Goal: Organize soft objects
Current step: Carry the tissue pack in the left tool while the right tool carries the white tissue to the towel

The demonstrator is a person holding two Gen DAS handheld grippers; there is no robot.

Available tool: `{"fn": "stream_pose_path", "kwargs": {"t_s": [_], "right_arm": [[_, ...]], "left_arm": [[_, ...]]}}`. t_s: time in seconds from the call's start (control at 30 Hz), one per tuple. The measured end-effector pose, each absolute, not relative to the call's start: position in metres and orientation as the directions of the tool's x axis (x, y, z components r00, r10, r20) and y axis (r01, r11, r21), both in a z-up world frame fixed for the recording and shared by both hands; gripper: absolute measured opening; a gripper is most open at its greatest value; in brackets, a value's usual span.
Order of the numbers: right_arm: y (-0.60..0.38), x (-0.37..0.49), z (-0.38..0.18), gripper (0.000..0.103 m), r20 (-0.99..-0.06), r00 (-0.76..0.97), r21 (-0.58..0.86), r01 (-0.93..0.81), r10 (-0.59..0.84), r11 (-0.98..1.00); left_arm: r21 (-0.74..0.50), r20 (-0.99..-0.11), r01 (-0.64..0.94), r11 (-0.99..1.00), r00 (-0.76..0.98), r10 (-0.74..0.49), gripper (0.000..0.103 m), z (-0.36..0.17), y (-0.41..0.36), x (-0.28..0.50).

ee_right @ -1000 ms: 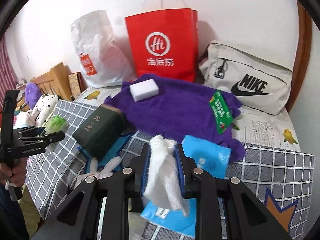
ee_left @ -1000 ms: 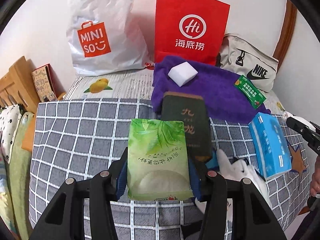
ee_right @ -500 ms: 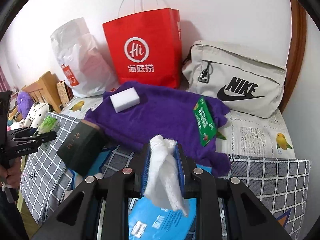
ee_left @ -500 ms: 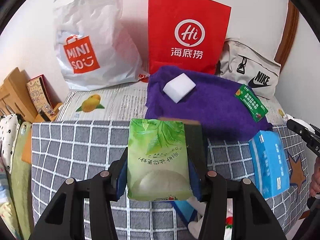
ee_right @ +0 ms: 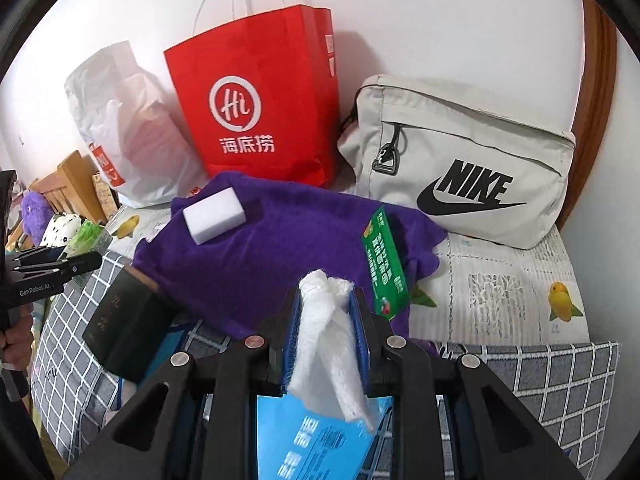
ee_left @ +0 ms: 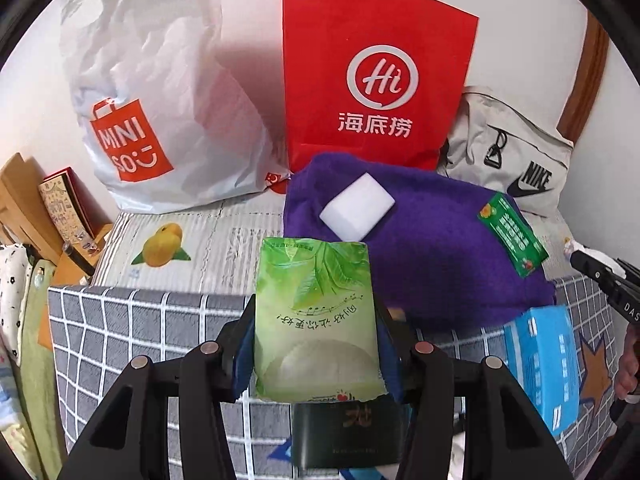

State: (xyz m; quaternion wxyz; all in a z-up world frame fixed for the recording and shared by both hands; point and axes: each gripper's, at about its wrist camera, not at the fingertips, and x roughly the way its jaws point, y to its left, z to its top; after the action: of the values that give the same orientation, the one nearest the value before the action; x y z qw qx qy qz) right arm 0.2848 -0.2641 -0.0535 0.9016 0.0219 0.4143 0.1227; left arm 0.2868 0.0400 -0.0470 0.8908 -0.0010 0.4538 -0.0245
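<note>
My left gripper (ee_left: 316,320) is shut on a green tissue pack (ee_left: 316,320) and holds it up above the checked cloth (ee_left: 120,320). My right gripper (ee_right: 325,328) is shut on a white crumpled tissue (ee_right: 328,344) above a blue tissue pack (ee_right: 312,436). A purple towel (ee_left: 432,248) lies ahead with a white sponge block (ee_left: 357,212) and a green packet (ee_left: 512,236) on it. The towel (ee_right: 280,248), sponge (ee_right: 214,216) and green packet (ee_right: 384,264) also show in the right wrist view. The left gripper appears at the far left of that view (ee_right: 80,258).
A white Miniso bag (ee_left: 160,120), a red paper bag (ee_left: 372,80) and a beige Nike bag (ee_right: 468,160) stand along the back wall. A dark box (ee_right: 124,320) lies on the checked cloth; the blue tissue pack (ee_left: 540,364) lies at right. Plush toys (ee_right: 36,216) sit at far left.
Both grippers have moved forward and up toward the bags with their loads. The dark box and blue pack have slid lower in both views.
</note>
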Motion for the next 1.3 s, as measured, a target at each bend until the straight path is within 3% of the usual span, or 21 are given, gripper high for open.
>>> {"fn": "stream_pose_path", "kwargs": {"t_s": [1.3], "right_arm": [[-0.247, 0.372, -0.125, 0.025, -0.849, 0.468, 0.160, -0.216, 0.246, 0.963]], "left_arm": [[-0.076, -0.887, 0.062, 0.995, 0.452, -0.096, 0.049, -0.104, 0.021, 0.390]]}}
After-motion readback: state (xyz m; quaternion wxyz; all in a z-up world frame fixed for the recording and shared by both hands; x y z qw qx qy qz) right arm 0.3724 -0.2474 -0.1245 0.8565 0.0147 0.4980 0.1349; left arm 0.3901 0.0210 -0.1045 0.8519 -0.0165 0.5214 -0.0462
